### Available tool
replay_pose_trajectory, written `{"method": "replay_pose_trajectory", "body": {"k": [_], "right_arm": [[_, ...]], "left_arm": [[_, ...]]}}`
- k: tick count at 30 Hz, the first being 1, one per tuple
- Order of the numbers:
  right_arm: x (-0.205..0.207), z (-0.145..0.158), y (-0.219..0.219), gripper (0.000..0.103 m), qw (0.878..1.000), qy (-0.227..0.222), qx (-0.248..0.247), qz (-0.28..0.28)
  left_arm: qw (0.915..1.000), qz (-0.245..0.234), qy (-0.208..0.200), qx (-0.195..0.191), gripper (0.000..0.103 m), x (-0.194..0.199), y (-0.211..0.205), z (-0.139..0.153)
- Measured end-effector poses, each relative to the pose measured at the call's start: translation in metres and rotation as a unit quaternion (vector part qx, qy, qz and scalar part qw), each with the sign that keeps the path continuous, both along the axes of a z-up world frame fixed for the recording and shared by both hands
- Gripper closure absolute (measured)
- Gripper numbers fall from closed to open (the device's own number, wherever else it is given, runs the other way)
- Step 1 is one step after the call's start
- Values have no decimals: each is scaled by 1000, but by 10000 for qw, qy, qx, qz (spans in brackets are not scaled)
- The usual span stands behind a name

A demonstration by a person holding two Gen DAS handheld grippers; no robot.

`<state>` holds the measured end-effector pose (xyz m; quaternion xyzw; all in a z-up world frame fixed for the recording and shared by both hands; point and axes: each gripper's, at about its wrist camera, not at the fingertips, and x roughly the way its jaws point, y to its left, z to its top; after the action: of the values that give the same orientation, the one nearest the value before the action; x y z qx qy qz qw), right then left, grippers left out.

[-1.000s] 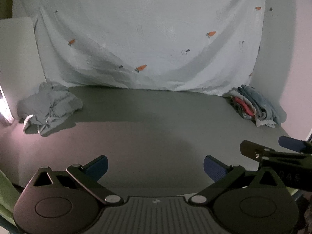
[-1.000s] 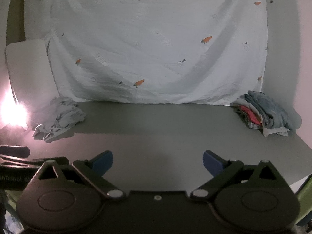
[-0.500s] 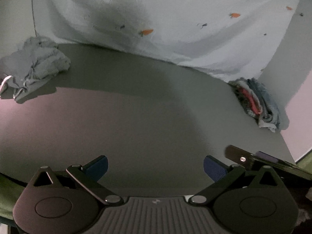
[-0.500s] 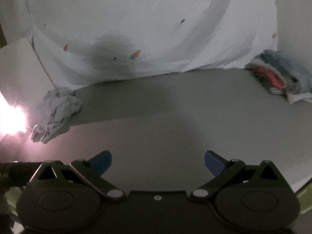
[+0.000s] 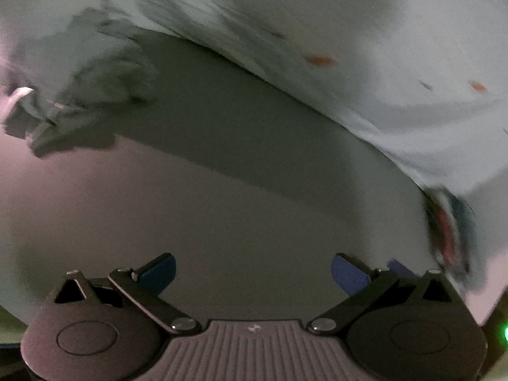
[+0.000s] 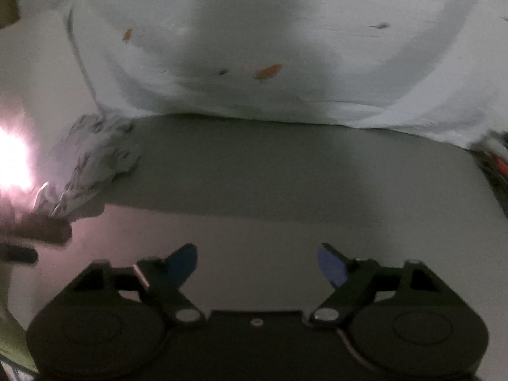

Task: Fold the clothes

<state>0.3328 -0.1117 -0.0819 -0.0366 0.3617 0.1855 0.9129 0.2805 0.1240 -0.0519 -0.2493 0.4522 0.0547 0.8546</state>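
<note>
A grey table (image 6: 270, 174) carries a crumpled grey garment (image 6: 95, 162) at left and a clothes pile (image 5: 447, 225) at right.

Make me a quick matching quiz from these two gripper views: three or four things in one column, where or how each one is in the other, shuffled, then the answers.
Things:
1. crumpled grey garment
2. pile of clothes with red in it
3. carrot-print sheet
4. left gripper

Places or states:
A. hangs behind the grey surface
B. open, holding nothing
C. far left of the surface
D. far right of the surface

Pairs: 1-C, 2-D, 3-A, 4-B
</note>
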Motion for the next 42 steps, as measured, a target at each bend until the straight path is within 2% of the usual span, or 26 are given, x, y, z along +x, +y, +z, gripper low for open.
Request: {"method": "replay_pose_trajectory", "body": {"k": [1,5,9,11,13,16,19,20,22,25,27,29,30,31,32,34,37,42], "right_arm": [[9,-2,12,31,9999,6,-58,131],[42,-9,74,32,9980,4,-180,601],[76,-24,140,41,9963,63,-282,805],[98,-32,179,46,9956,106,-347,868],[119,-42,216,60,9943,140,-400,981],[144,-58,260,67,9916,195,-516,1171],[169,-75,303,64,9884,251,-631,1360],[178,-81,318,58,9872,269,-669,1423],[194,-92,347,28,9846,306,-746,1548],[220,-109,391,27,9804,362,-861,1736],[236,-121,420,27,9773,398,-937,1860],[238,-123,428,38,9734,425,-845,2087],[238,-124,431,57,9712,437,-791,2204],[238,-124,433,79,9688,449,-737,2322],[238,-125,436,83,9663,462,-682,2439],[223,-119,435,88,9624,55,-942,2547],[204,-95,408,89,9639,-450,-986,2433],[171,-37,261,91,9776,-1242,-1114,1283]], "left_arm": [[9999,98,-8,74,0,7,13,-2],[9981,453,-48,412,1,35,67,-10],[9926,324,-94,1168,3,86,117,-24],[9875,162,-106,1564,11,115,141,-33],[9811,54,-122,1929,19,142,166,-44],[9771,196,-23,2118,26,168,215,-61],[9757,756,154,2050,25,183,263,-76],[9747,1030,201,1974,24,185,279,-81],[9754,1424,228,1665,23,183,309,-89],[9753,1810,321,1221,20,179,342,-100],[9747,1903,315,1132,19,177,349,-102],[9739,1939,308,1136,19,175,346,-101],[9733,1964,310,1150,18,174,344,-100],[9724,1996,322,1163,18,174,340,-99],[9716,2031,332,1167,18,174,337,-100],[9705,2078,282,1188,18,172,329,-98],[9680,2117,139,1339,18,165,305,-79],[9638,2119,-229,1603,18,139,249,-34]]}}
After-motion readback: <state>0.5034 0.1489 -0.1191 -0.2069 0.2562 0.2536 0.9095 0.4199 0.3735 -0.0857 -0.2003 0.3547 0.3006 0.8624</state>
